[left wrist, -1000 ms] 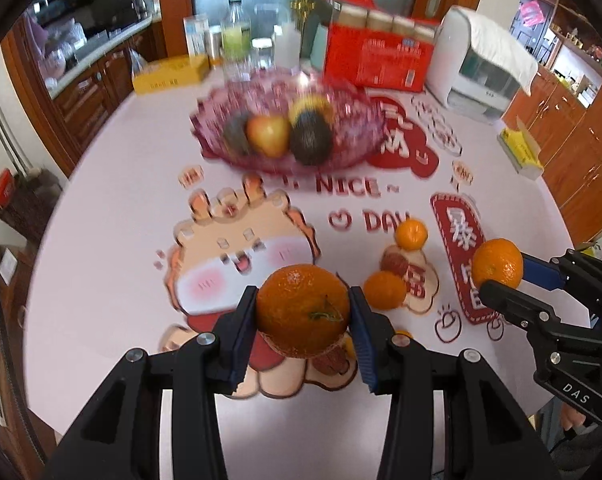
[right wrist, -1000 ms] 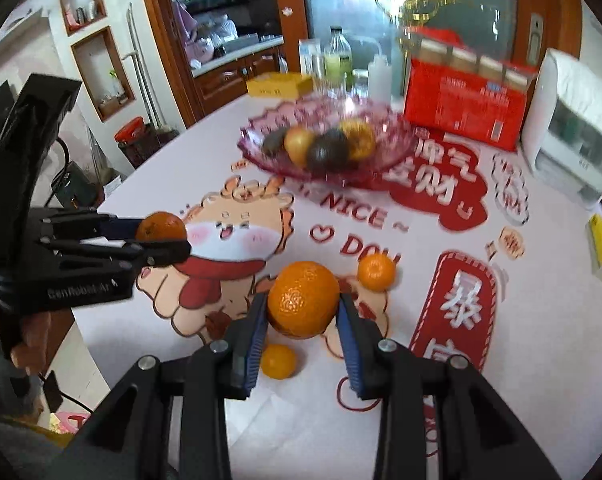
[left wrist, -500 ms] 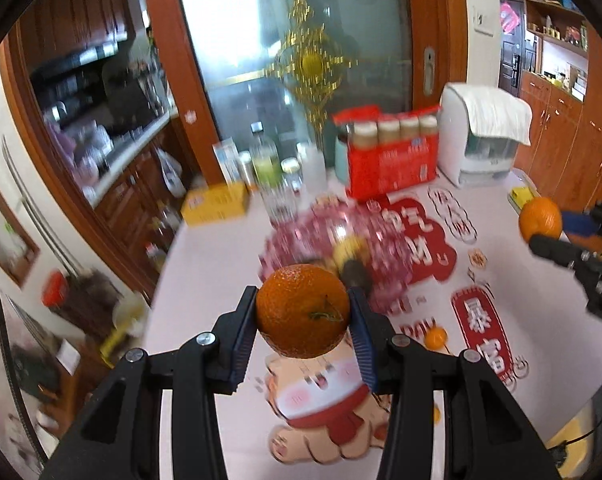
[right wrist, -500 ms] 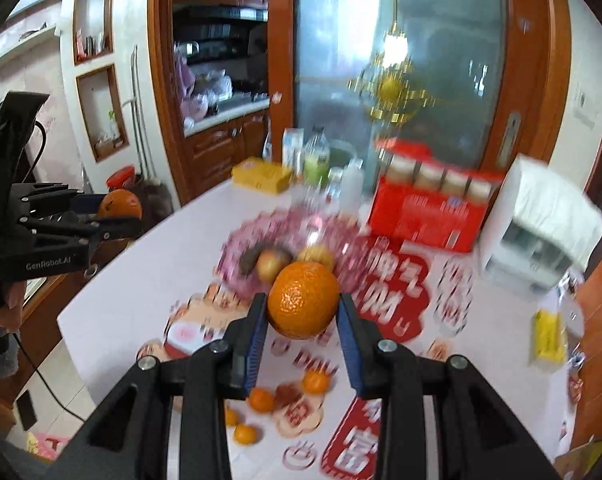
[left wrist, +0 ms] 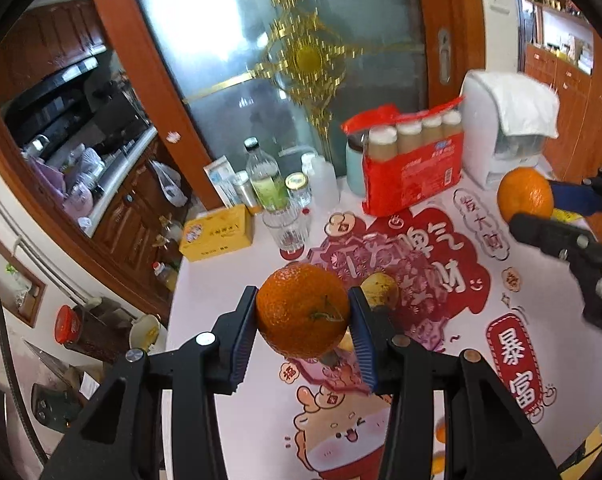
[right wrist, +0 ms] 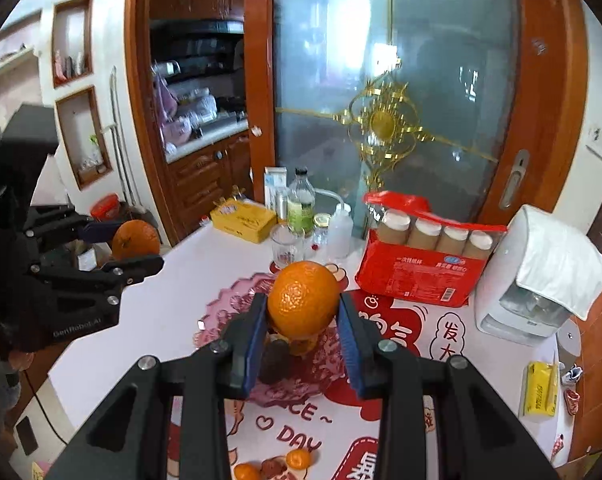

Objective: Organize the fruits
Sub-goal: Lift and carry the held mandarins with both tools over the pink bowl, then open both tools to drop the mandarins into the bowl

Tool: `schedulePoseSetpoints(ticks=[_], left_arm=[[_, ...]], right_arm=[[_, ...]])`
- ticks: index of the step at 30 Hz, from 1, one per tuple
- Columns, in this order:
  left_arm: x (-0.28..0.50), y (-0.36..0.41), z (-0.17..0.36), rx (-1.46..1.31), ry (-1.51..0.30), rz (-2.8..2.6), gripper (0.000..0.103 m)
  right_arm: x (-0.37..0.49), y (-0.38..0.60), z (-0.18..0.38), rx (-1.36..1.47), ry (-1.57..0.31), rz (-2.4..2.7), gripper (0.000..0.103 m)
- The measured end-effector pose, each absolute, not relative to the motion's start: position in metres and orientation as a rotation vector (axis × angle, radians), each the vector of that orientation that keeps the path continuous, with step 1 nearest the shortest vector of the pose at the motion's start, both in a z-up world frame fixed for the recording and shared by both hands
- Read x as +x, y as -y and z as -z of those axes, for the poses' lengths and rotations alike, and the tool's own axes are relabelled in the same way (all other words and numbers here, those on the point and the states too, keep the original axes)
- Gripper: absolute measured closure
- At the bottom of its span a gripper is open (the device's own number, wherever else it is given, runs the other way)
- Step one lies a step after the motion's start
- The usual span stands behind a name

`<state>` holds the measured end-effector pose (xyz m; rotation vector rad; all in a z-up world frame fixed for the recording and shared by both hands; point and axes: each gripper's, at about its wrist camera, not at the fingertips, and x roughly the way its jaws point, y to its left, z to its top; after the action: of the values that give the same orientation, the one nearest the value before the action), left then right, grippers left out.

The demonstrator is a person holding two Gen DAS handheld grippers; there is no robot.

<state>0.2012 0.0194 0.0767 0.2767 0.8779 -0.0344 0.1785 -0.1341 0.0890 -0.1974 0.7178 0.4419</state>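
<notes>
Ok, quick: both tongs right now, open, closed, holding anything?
Left tongs: closed on an orange.
Right tongs: closed on another orange.

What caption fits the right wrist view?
Right gripper clamps a round orange above the pink glass fruit bowl.

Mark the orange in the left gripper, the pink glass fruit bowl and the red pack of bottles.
orange (left wrist: 301,310), left wrist view, front peel
pink glass fruit bowl (right wrist: 221,306), right wrist view, left rim
red pack of bottles (right wrist: 419,276), right wrist view, front label
</notes>
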Motion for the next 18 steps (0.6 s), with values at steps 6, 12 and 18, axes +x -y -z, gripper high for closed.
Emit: schedulePoseSetpoints(ticks=[6,12,18], left_arm=[[0.272,-0.019,-0.004,0.301,-0.996,0.066,0.060],[0.321,-0.014,0.078,0.312,-1.111,0.106,0.060],[0.354,-0.017,0.145,0.302,-1.209,0.128,0.060]], right_arm=[[0.240,0.116,-0.020,-0.199,-0.845,-0.416,0.068],[0.283,0.108,0.061,-0.215,-0.988,-0.402,0.068],[0.298,0.099,0.124,-0.254,-1.093,-0.420,0.068]])
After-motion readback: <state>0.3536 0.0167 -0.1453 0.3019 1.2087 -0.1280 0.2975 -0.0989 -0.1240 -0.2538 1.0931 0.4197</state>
